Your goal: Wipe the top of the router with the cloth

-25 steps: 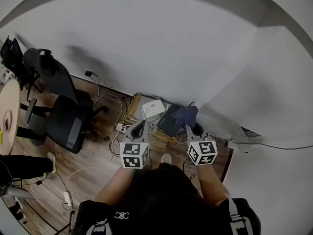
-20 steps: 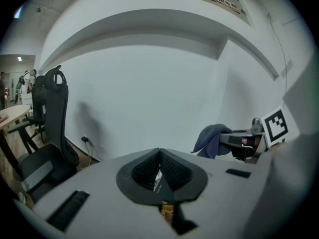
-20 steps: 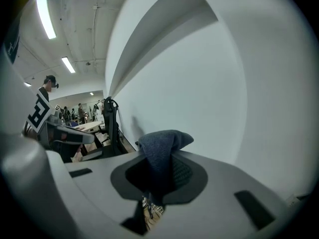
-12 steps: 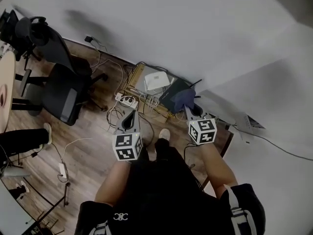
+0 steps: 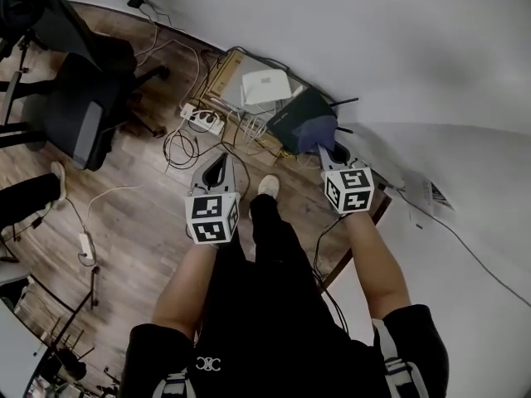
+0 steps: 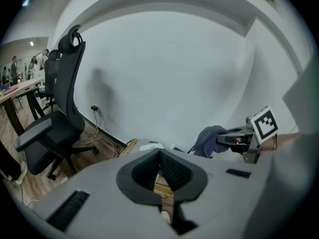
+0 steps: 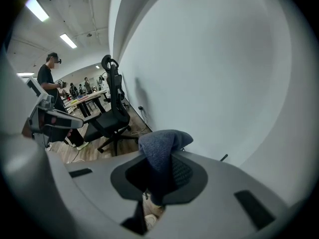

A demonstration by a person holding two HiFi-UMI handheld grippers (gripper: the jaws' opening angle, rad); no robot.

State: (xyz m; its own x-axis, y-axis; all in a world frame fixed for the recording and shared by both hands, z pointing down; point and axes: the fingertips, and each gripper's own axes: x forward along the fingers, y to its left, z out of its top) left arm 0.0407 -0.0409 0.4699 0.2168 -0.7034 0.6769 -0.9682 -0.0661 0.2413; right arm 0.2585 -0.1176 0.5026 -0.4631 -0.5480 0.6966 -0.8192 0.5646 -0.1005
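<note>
Left tongs [image 5: 221,161], shut and empty, have pulled back; right tongs [image 5: 323,150] pinch the cloth [image 7: 162,144] by the router [image 5: 292,119].

Inspection, as I see it: black short-sleeved top [image 5: 274,338] with small white logo [image 5: 207,363] and white sleeve markings, black trousers [image 5: 267,230], one pale shoe [image 5: 268,186]. Left gripper [image 5: 219,162] and right gripper [image 5: 326,152]: grey shells, black ribbed jaws, black-and-white marker cubes [image 5: 211,218].

- the router [image 5: 297,119] sits on the floor by the wall, with a white box [image 5: 264,86] just to its left.
- a power strip [image 5: 202,120] lies left of the box, and a chair [image 5: 76,98] stands further left.
- the cloth [image 5: 320,131], pinched in the right gripper [image 5: 326,150], is over the router's near right end.
- the left gripper [image 5: 219,169] is in front of the box, over cables.
</note>
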